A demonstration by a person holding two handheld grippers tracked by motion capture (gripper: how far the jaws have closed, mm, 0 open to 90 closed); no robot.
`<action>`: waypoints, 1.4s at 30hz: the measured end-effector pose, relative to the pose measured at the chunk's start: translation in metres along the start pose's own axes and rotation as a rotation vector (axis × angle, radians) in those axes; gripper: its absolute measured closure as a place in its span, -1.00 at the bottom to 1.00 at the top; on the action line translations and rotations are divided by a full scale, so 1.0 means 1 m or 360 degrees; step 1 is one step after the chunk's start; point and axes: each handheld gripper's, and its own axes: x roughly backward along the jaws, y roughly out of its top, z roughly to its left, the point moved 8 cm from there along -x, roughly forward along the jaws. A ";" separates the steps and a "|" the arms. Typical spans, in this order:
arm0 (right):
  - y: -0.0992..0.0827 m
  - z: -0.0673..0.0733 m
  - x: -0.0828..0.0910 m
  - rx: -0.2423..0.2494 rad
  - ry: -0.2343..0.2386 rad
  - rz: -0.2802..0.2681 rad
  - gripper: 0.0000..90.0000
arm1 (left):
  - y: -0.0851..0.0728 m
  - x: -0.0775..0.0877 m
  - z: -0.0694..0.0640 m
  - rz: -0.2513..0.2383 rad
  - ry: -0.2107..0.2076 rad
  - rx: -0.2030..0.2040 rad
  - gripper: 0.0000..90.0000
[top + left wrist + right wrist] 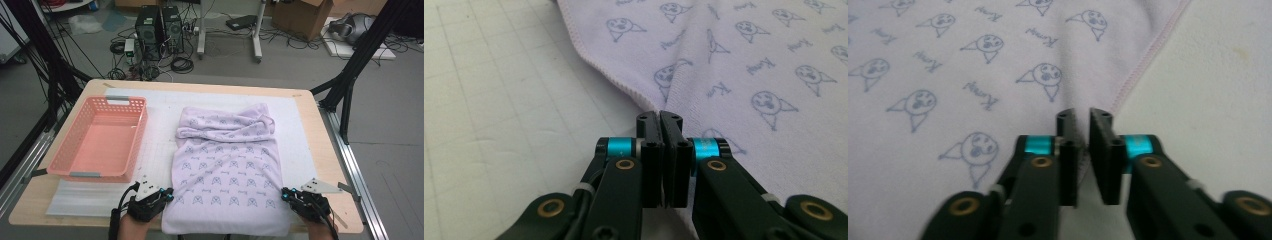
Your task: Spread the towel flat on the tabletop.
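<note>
From above, one pale towel [227, 170] printed with small blue faces lies on the table [320, 150], one pink basket [100, 137] just to its left. Two grippers sit at the towel's near corners, the left gripper [167, 192] and the right gripper [285, 194]. In the left gripper view, the jaws are pressed together on the towel's hem [644, 100]. In the right gripper view, the jaws stand slightly apart, pinching the towel's edge [1135, 75].
</note>
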 end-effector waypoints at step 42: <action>-0.015 0.014 0.032 0.0027 0.0061 -0.0043 0.52 | -0.015 0.030 -0.003 -0.0032 -0.0110 0.0014 0.29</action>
